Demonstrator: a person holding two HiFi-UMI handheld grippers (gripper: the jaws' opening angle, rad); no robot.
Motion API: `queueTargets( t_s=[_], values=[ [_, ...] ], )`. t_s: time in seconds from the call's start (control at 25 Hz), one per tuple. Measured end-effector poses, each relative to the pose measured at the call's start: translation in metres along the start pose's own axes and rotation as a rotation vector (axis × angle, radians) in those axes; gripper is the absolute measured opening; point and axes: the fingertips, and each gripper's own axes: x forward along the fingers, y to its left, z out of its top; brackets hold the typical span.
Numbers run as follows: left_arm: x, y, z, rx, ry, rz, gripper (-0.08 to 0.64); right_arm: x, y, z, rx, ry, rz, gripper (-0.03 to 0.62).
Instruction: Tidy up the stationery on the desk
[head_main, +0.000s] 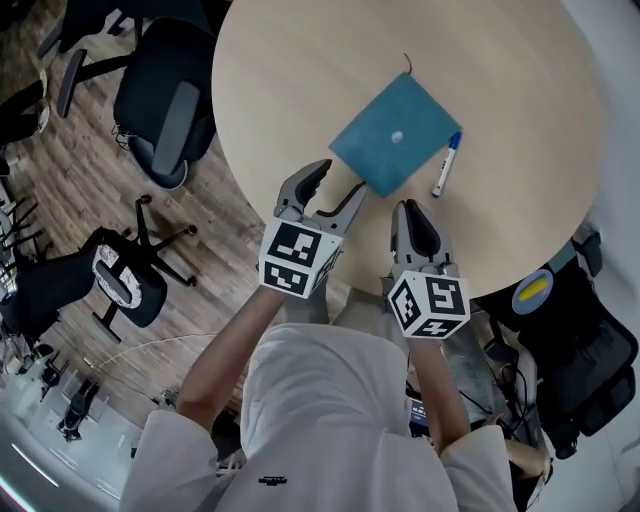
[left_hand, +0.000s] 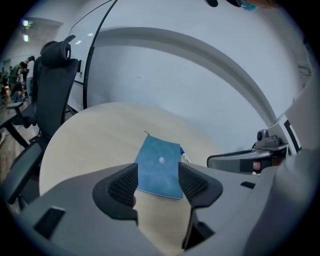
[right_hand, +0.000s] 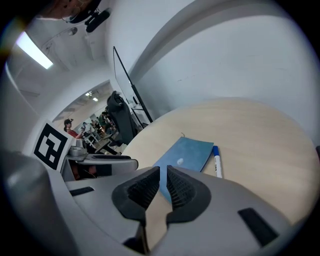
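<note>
Showing the marker (head_main: 446, 165) whole, head view outdoes left gripper view.

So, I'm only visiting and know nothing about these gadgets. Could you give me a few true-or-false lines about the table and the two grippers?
1. The blue notebook lies flat on the round table. True.
2. The pen lies on top of the notebook. False: it lies on the table, right beside the notebook's edge.
3. The left gripper has its jaws apart and holds nothing. True.
4. The right gripper is gripping the pen. False: its jaws are almost together with nothing between them, and it is short of the pen.
</note>
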Motion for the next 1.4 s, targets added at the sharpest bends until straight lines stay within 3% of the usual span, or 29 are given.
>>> queueTargets(
  t_s=[0.4, 0.56, 0.92, 1.4],
  values=[
    [0.037, 0.017, -0.022, -0.005, 0.034, -0.007, 0.272, 0.034, -0.02, -0.018, 0.058, 0.013, -0.027, 0.043],
    [0.052, 0.026, -0.03, -0.005, 0.049, -0.005, 0.281, 0.045, -0.028, -0.028, 0.08, 0.029, -0.028, 0.106],
    [0.078, 0.048, -0.039, 0.022, 0.081, 0.008, 0.281, 0.074, -0.052, -0.047, 0.094, 0.073, -0.071, 0.11],
    [0.094, 0.044, -0.044, 0.022, 0.105, -0.016, 0.281, 0.087, -0.071, -0.058, 0.114, 0.103, -0.114, 0.135]
  ],
)
